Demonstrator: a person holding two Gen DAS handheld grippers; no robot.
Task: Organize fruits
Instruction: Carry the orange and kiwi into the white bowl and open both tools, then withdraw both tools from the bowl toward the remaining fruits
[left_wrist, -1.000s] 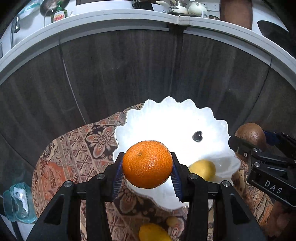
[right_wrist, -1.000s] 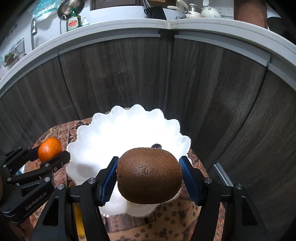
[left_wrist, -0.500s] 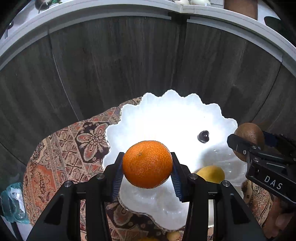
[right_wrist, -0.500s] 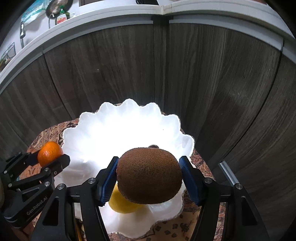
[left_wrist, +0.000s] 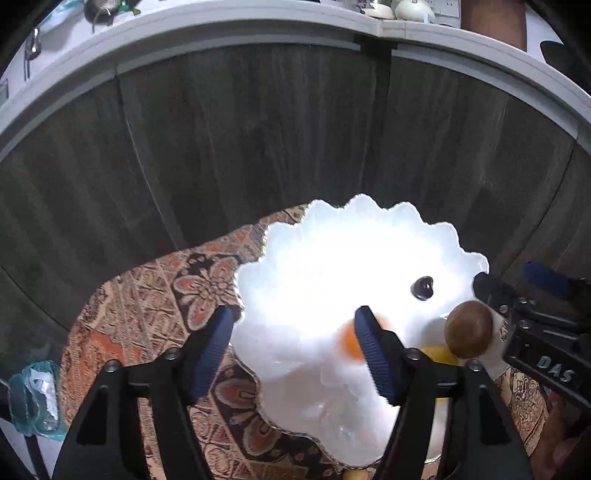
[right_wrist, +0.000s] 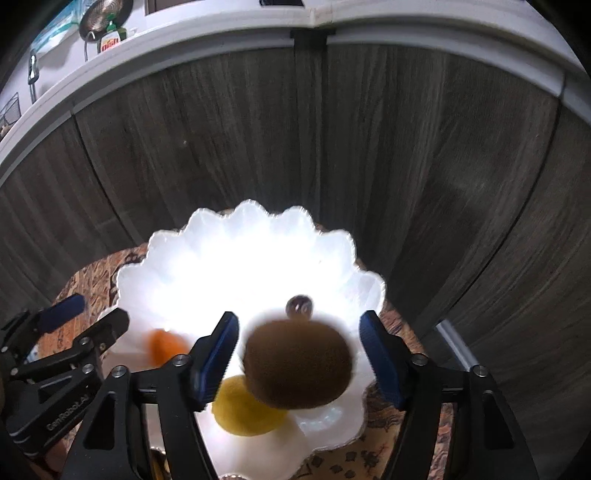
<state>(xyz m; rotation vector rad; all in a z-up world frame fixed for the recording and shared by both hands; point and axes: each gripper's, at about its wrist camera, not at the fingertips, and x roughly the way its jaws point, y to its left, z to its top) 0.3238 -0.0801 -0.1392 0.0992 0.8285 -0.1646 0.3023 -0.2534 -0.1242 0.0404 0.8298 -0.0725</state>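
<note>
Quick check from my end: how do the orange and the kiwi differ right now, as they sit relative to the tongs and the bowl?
The orange is bright orange and round; the kiwi is brown, fuzzy and oval. In the right wrist view the kiwi looks larger and lies between the right tongs, while the orange lies beside the left tongs. The kiwi overlaps the lemon; the orange sits apart from it. Both look blurred, free of the pads, over the white bowl; both tongs have just been opening.

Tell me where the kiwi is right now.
In the right wrist view the kiwi is over the white bowl, loose between the right gripper's open jaws, above the lemon.
</note>
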